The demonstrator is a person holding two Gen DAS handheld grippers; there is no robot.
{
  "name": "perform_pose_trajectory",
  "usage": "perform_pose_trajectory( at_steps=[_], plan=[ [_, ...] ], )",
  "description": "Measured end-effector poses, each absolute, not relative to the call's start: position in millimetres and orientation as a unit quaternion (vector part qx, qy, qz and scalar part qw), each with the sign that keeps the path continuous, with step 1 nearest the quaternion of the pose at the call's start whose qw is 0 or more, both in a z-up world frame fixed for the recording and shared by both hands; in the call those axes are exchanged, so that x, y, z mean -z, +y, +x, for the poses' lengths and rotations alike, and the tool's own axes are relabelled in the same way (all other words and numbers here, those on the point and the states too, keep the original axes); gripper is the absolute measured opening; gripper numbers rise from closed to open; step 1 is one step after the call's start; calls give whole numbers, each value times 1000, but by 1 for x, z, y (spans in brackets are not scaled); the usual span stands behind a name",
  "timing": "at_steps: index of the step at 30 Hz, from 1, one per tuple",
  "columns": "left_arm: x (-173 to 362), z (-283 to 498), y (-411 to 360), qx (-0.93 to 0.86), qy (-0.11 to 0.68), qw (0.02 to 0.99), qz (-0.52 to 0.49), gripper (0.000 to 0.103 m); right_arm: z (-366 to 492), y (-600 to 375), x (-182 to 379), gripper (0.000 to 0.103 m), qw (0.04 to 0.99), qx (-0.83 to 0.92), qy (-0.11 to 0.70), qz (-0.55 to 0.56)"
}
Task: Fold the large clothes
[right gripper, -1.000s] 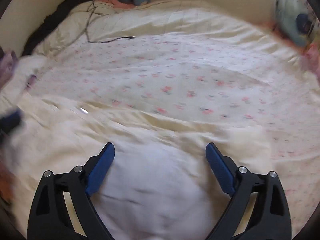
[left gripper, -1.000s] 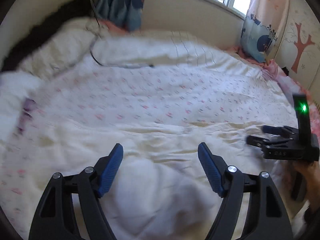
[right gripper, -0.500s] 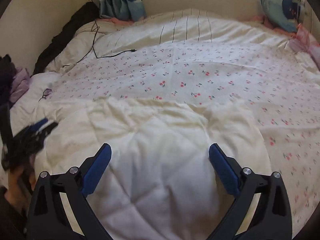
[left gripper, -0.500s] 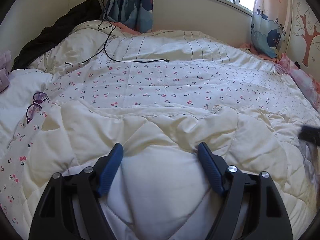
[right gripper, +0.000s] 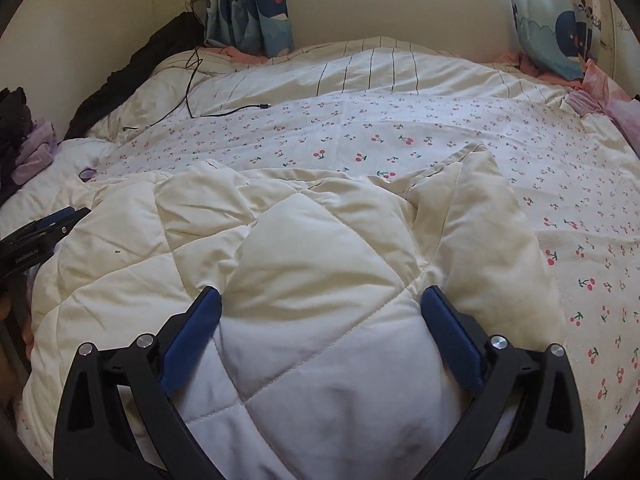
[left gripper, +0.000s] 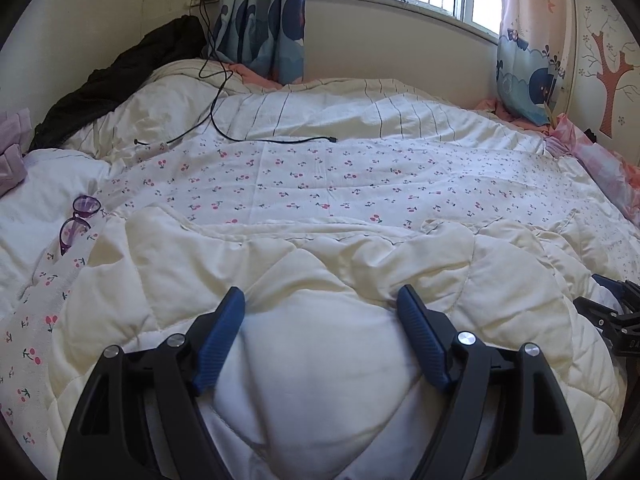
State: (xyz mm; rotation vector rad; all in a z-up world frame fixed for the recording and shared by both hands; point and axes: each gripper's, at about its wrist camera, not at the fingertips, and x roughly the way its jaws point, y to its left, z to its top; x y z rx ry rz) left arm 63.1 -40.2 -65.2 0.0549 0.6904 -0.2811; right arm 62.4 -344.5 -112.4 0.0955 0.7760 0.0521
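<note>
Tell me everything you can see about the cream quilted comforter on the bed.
The cream comforter is a thick, puffy cloth stitched in a diamond grid, creased and bunched, its cream side up. It lies heaped over the near part of the cherry-print sheet, one corner flap turned toward the right. Padded bulges sit between the wide-spread fingers of the left gripper and the right gripper, whose jaws are opening.

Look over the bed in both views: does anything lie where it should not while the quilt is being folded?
Yes. A pair of purple glasses lies loose on the bedding just left of the cream quilt, where a fold could bury or crush it. A black cable also trails from the wall across the striped cover.
</note>
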Motion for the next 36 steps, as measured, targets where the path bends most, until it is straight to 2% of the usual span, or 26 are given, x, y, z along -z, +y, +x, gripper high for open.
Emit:
perform_pose_trajectory(
  at_steps=[7,9,12,14,17,23,28,33,36],
  plan=[
    [65,65,-35,148,348,926,8,77,58,-349,113,97,930,-30,362,64],
    [60,63,-28,162,383,909,-8,77,64,-347,112,97,920,-32,385,60],
    [35,29,5,199,389,897,-70,78,59,-364,85,97,886,-75,446,104],
    [29,3,29,212,386,893,-92,88,18,-390,59,97,880,-112,418,196],
    [37,-43,71,206,400,887,-104,89,-56,-419,47,97,881,-109,394,237],
    [49,-114,146,189,409,859,-242,89,-150,-462,101,97,834,-89,432,332],
    [56,-128,167,198,429,798,-375,90,-159,-468,124,97,803,-118,412,413],
    [72,-120,149,201,481,759,-390,92,-133,-446,132,97,796,-127,451,383],
    [86,-111,137,194,489,751,-400,92,-124,-437,124,97,795,-156,418,410]
  ],
)
